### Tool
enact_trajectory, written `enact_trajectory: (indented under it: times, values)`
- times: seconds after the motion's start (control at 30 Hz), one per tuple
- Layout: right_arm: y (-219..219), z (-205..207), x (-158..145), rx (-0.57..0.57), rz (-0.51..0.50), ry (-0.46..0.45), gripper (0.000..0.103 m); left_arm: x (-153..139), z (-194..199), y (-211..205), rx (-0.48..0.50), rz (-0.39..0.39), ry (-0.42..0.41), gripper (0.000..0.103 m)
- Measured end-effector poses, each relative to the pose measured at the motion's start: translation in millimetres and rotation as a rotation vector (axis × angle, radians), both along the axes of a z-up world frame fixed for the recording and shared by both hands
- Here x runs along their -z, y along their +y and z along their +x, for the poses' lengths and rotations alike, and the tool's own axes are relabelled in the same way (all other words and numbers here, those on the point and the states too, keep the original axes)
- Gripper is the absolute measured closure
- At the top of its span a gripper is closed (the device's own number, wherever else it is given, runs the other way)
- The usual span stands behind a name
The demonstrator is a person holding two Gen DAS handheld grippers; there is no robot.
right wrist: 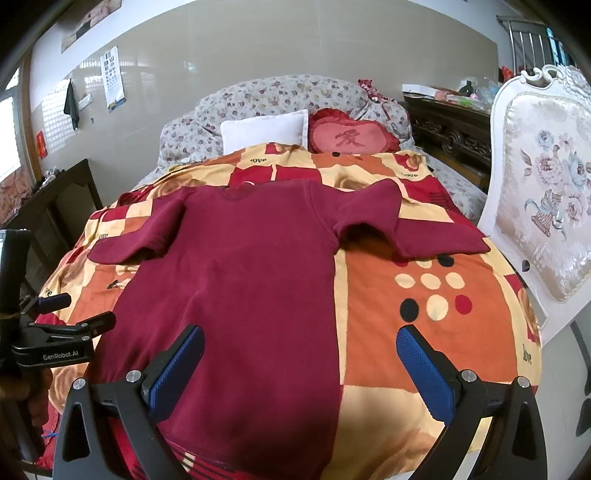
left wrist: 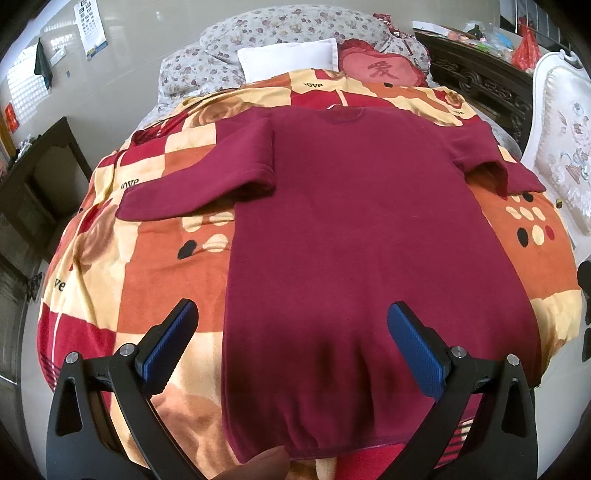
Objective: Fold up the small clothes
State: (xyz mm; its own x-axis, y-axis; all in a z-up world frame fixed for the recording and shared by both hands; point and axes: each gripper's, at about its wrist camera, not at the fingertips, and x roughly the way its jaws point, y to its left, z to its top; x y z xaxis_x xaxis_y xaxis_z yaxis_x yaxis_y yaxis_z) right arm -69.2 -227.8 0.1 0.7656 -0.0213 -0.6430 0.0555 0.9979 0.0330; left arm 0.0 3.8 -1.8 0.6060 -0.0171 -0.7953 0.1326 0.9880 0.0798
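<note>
A dark red long-sleeved top (left wrist: 362, 229) lies flat on the patterned blanket (left wrist: 147, 266), collar far, hem near. Both sleeves are bent back on themselves at the sides. My left gripper (left wrist: 291, 314) is open, hovering above the hem end of the top, straddling its left side edge. My right gripper (right wrist: 299, 339) is open above the right side edge of the top (right wrist: 236, 280), near the hem. Neither gripper holds anything. The left gripper's body (right wrist: 48, 343) shows at the left edge of the right wrist view.
The bed carries a white pillow (left wrist: 291, 59), a red heart cushion (left wrist: 380, 70) and a floral quilt (left wrist: 280, 29) at the head. A white upholstered chair (right wrist: 543, 199) stands close on the right. Dark wooden furniture (left wrist: 33, 192) stands left and behind right.
</note>
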Motion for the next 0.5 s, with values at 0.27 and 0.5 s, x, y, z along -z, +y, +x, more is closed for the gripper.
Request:
enact_trajectory:
  times: [0.27,0.5]
  values:
    - [2.7,1.7,0.8,-0.004,-0.002,0.005,0.0,1.1,2.1,2.2,-0.001,-0.012,0.008,0.0]
    - [3.8,2.3,1.0,-0.006,0.0,0.004,0.0,2.2,2.5,3.6,0.0,-0.013,0.005,0.0]
